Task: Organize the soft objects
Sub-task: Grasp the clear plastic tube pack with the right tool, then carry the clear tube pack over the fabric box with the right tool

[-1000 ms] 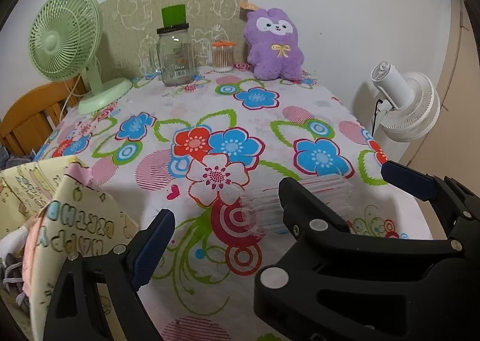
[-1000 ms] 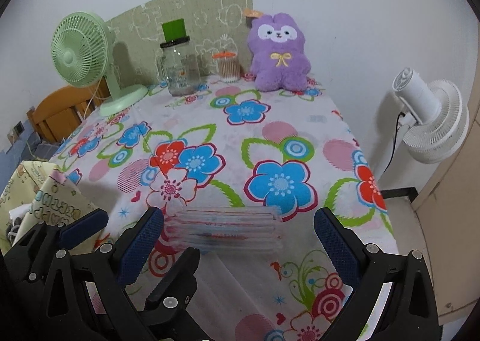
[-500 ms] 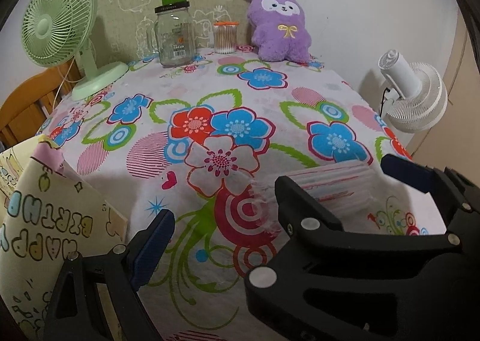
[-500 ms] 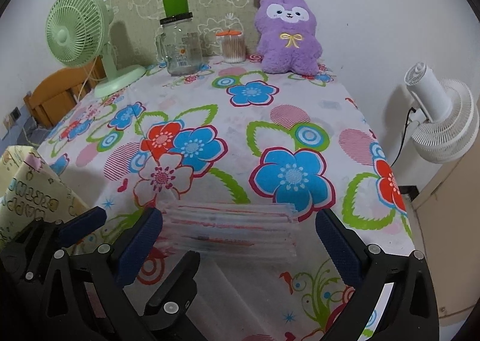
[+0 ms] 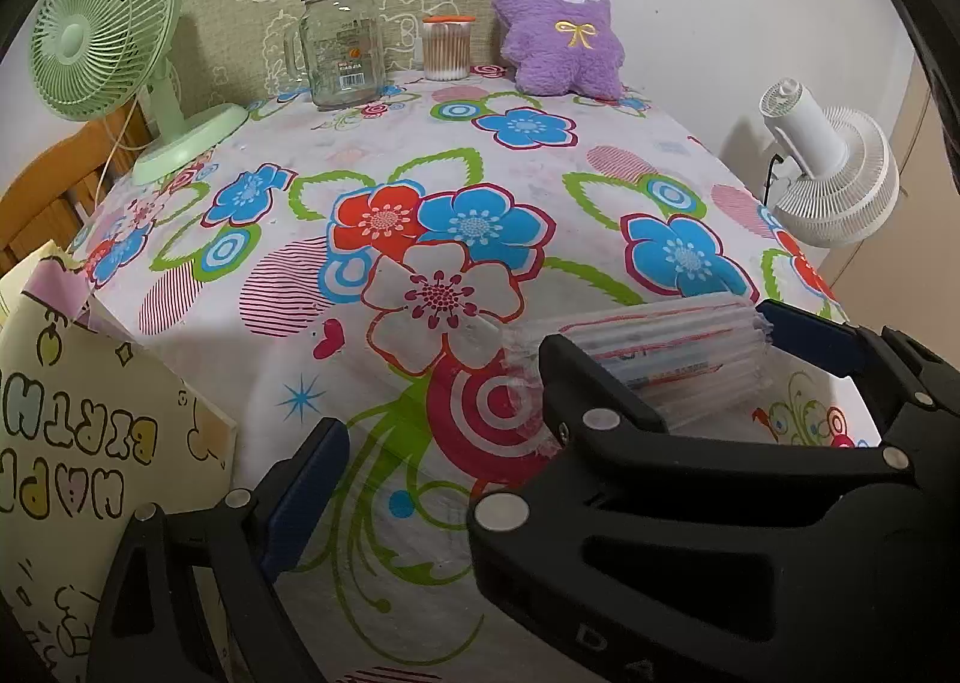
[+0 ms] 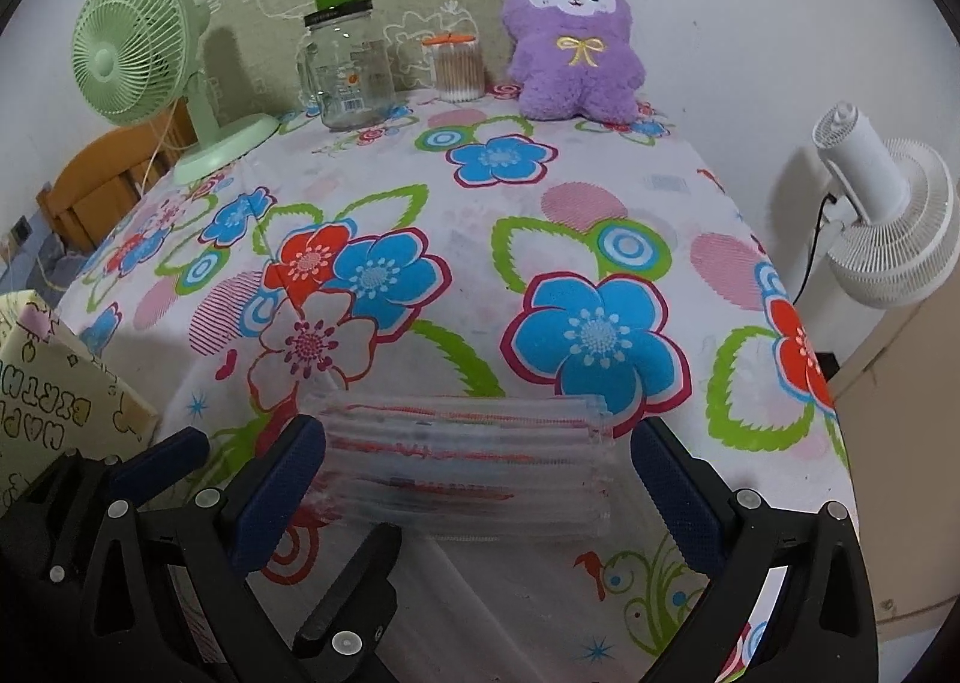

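Observation:
A purple plush (image 5: pixel 561 29) (image 6: pixel 576 41) sits upright at the table's far edge against the wall. A stack of clear plastic zip bags (image 5: pixel 678 353) (image 6: pixel 468 455) lies near the front edge of the flowered tablecloth (image 5: pixel 300 323). My right gripper (image 6: pixel 480 431) (image 5: pixel 666 332) is open and straddles the stack, one blue pad at each end. The left pad is at the stack's end and the right pad stands slightly off. My left gripper (image 5: pixel 480 437) is open with only cloth between its fingers, just left of the stack. One of its black fingers (image 6: pixel 354 569) reaches under the right gripper.
A cream "Happy Birthday" paper bag (image 5: pixel 90 443) (image 6: pixel 48 395) stands beside the table's front left corner. At the back stand a green fan (image 5: pixel 102 35), a glass jar (image 5: pixel 342 47) and a tub of cotton swabs (image 5: pixel 447 47). A white fan (image 5: pixel 834 167) stands off the right edge.
Both grippers have sunk towards the table and tipped down, so the stack of bags looks larger and closer. Neither gripper's jaw width has changed.

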Demonstrator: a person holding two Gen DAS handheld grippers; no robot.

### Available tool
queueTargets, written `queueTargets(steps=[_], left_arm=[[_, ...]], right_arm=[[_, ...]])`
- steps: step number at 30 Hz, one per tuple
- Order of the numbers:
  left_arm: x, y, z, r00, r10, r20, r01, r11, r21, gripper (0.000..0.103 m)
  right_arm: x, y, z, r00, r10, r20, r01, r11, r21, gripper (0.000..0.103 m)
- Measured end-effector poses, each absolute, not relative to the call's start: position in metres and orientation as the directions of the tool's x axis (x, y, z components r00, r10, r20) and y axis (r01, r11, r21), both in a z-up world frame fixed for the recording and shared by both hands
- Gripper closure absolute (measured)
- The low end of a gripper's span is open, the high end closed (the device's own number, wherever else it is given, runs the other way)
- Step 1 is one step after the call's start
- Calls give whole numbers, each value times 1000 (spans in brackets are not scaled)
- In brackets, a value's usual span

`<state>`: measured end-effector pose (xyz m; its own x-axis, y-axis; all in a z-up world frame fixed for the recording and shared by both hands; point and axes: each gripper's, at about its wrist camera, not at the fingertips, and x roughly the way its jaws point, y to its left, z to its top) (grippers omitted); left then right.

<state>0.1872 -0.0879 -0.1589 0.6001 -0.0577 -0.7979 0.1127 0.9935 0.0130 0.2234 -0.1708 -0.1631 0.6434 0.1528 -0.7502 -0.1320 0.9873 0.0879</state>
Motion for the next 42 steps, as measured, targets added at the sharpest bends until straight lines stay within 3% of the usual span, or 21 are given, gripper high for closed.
queueTargets(steps=[2, 11, 14, 15, 16, 25, 42], left_arm=[[186, -88, -159, 601, -59, -797, 119, 993, 16, 9], [182, -90, -157, 599, -68, -798, 136, 991, 18, 9], [179, -91, -153, 606, -73, -792, 146, 989, 20, 9], [178, -92, -153, 606, -65, -793, 146, 989, 30, 9], [178, -93, -155, 600, -60, -797, 147, 988, 36, 9], [171, -92, -154, 601, -66, -796, 157, 987, 36, 9], [141, -95, -127, 653, -78, -753, 171, 984, 47, 8]], right_arm=[[223, -170, -164, 639, 150, -754, -135, 987, 82, 1], [215, -170, -162, 634, 142, -760, -140, 988, 68, 27], [210, -173, -158, 646, 146, -749, -140, 988, 71, 43], [210, -173, -157, 642, 149, -752, -144, 987, 72, 75], [211, -173, -159, 622, 159, -767, -153, 985, 81, 81], [204, -170, -160, 626, 168, -761, -175, 982, 73, 94], [171, -172, -130, 684, 178, -708, -180, 981, 73, 95]])
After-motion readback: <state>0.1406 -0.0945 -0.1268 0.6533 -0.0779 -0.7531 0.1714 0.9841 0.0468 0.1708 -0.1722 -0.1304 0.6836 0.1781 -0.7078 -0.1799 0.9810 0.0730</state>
